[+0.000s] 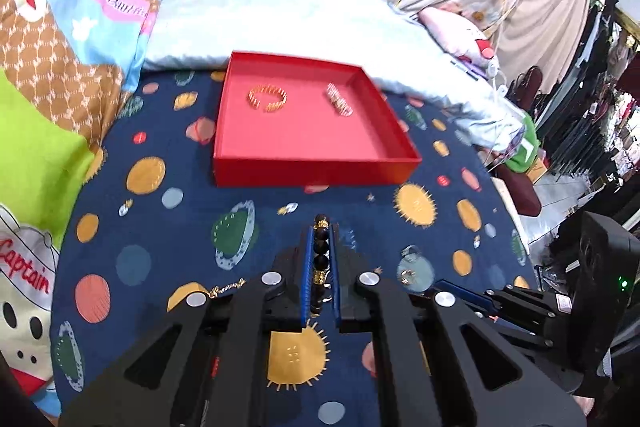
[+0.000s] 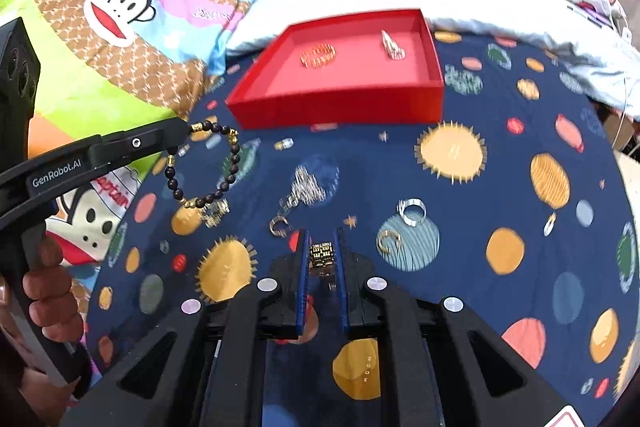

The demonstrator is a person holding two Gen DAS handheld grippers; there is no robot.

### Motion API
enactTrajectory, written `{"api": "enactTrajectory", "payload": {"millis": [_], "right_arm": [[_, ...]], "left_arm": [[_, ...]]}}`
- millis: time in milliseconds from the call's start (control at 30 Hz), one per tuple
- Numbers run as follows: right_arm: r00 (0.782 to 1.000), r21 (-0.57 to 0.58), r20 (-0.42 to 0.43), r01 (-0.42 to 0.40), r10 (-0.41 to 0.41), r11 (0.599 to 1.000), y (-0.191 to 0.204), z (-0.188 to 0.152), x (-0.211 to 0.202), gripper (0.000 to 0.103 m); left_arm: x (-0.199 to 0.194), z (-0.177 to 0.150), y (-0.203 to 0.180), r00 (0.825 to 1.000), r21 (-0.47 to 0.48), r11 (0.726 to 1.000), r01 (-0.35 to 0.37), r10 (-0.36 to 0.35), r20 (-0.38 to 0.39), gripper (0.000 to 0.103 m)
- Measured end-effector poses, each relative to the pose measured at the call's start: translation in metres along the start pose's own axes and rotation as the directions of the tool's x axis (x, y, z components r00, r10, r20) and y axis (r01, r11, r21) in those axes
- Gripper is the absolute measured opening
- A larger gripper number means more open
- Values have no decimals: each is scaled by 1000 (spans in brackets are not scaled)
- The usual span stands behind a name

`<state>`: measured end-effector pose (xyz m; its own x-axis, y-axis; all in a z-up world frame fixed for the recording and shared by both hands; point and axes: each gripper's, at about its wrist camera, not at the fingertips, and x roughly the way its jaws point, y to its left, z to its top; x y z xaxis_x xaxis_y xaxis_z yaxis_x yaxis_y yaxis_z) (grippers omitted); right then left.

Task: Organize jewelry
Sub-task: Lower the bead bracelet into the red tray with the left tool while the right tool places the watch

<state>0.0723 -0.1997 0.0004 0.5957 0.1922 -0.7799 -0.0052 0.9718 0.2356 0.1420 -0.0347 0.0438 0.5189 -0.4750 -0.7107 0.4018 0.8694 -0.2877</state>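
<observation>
A red tray (image 1: 316, 169) (image 2: 340, 107) lies on the space-print cloth with a gold bangle (image 1: 267, 98) (image 2: 318, 55) and a silver bangle (image 1: 339, 99) (image 2: 393, 45) in it. My left gripper (image 1: 322, 231) (image 2: 185, 131) is shut on a dark bead bracelet (image 1: 321, 247) (image 2: 212, 163), which hangs above the cloth left of the tray. My right gripper (image 2: 322, 239) is shut on a small gold ring (image 2: 322, 255), short of the tray's front wall.
Loose on the cloth lie a silver chain piece (image 2: 306, 185), a silver hoop (image 2: 280, 225), a silver ring (image 2: 412, 211), a gold hoop (image 2: 388, 241) and a gold chain (image 1: 228, 287). White bedding (image 1: 280, 19) and cartoon pillows (image 2: 120, 15) surround the cloth.
</observation>
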Motion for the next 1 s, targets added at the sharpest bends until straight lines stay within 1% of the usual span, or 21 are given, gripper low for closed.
{"api": "enactTrajectory", "payload": {"millis": [233, 300, 433, 500, 633, 700, 800, 900, 1000], "right_arm": [[997, -26, 73, -15, 17, 1000, 2, 37, -25, 11], [994, -40, 109, -14, 18, 999, 2, 56, -31, 11], [987, -66, 162, -5, 16, 998, 0, 91, -34, 11], [983, -76, 184, 6, 8, 997, -4, 113, -29, 11], [979, -72, 203, 30, -15, 997, -19, 153, -3, 11], [980, -53, 198, 25, -14, 998, -29, 166, 11, 11], [984, -30, 178, 37, -31, 999, -45, 183, 38, 11], [989, -18, 138, 46, -43, 999, -55, 185, 63, 11], [993, -16, 108, 44, -42, 999, -59, 183, 81, 11]], "left_arm": [[-19, 32, -10, 998, 28, 999, 31, -33, 58, 7], [-20, 44, -10, 997, 39, 999, 30, -33, 71, 7], [-7, 74, -10, 995, 65, 998, 4, -11, 103, 7], [8, 91, -7, 994, 71, 997, -7, -1, 111, 7], [41, 116, 2, 993, 65, 997, -38, 30, 113, 7], [62, 127, 7, 993, 65, 996, -56, 49, 104, 7], [85, 135, 16, 994, 59, 996, -71, 66, 85, 7], [112, 135, 27, 996, 47, 996, -81, 79, 43, 7], [126, 129, 33, 997, 42, 996, -80, 79, 16, 7]]}}
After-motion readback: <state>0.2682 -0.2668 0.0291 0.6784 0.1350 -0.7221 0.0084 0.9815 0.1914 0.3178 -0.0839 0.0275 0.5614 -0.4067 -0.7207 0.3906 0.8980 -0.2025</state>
